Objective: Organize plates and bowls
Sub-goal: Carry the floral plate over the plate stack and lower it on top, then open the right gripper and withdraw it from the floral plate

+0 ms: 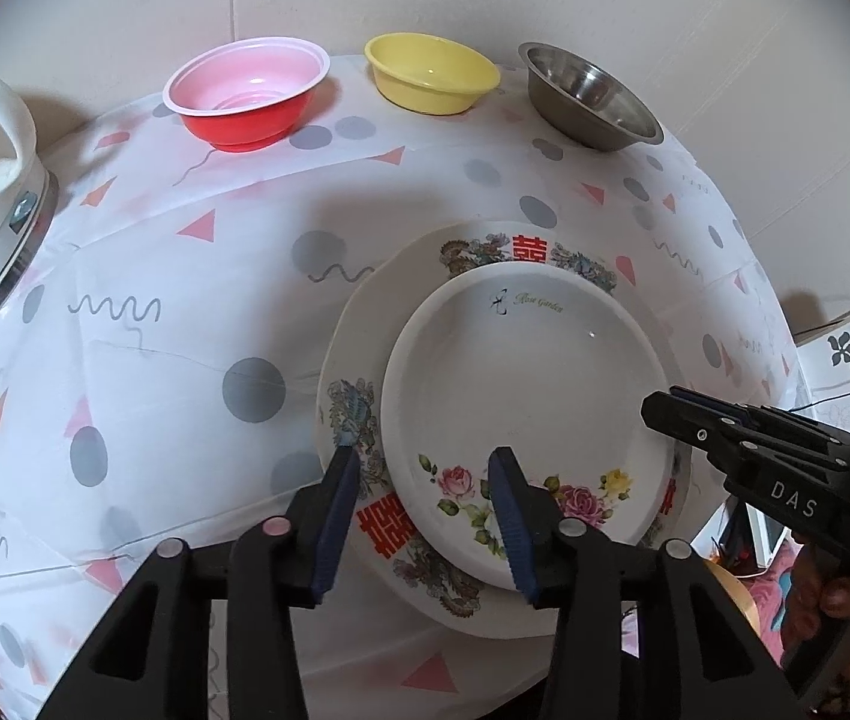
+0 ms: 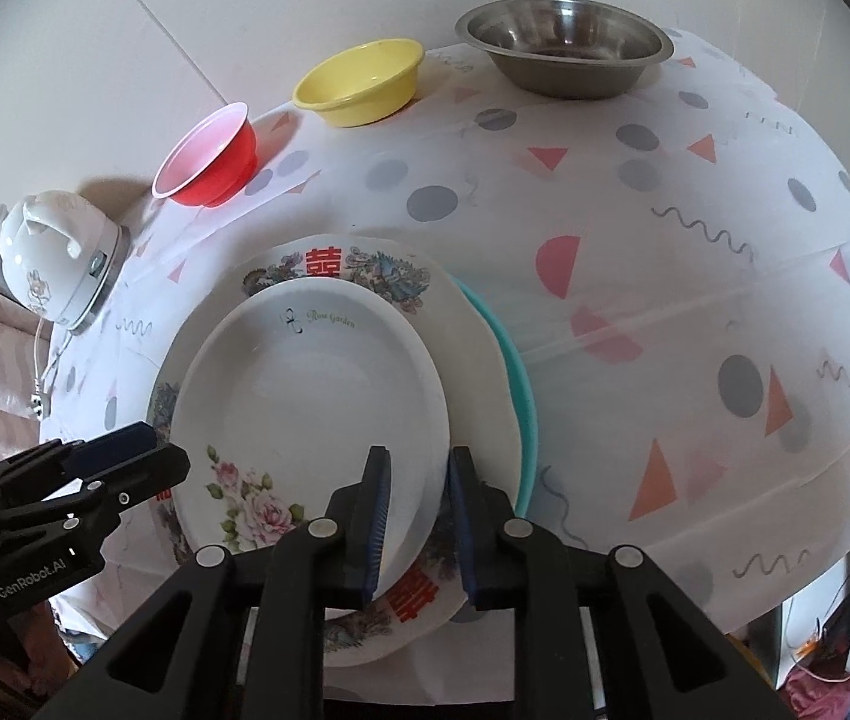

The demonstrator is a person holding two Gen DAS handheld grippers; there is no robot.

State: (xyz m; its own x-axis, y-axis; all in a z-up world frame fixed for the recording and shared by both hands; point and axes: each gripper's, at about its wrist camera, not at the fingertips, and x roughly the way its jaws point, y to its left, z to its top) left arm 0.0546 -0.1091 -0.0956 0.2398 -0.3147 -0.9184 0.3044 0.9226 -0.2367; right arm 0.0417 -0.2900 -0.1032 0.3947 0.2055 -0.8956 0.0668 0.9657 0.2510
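My left tongs (image 1: 425,516) stood released over the near left rim of the rose plate (image 1: 520,384), not pressing it. My right tongs (image 2: 419,516) were also a little apart around its right rim, without grasping. This plate lay on the bigger plate (image 2: 377,267), on a teal plate (image 2: 520,372), on the table (image 2: 664,276), with three bowls (image 1: 430,75) behind.

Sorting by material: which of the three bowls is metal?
The steel bowl, at the row's right end beside the yellow bowl; the red bowl looks plastic too.
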